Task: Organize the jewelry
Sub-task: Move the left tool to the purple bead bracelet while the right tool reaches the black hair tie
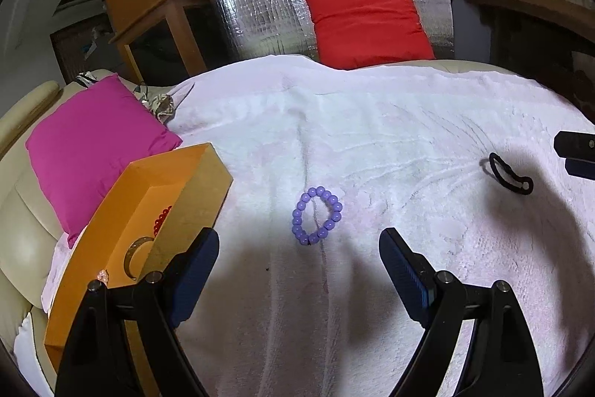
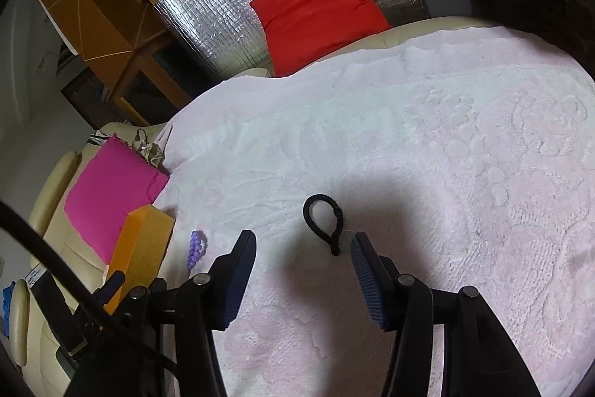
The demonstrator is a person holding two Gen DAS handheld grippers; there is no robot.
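A: Where's the purple bead bracelet (image 1: 317, 215)?
B: On the white towel (image 1: 390, 121), right of the orange box (image 1: 111, 229), before the left claw (image 1: 299, 248), spread apart, empty.
A: Right claw (image 2: 303, 248)?
B: Spread too; black hair tie (image 2: 323, 222) just ahead.

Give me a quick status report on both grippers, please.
Left gripper open, over purple bracelet. Right gripper open, at black band. Box left, nothing blocking.
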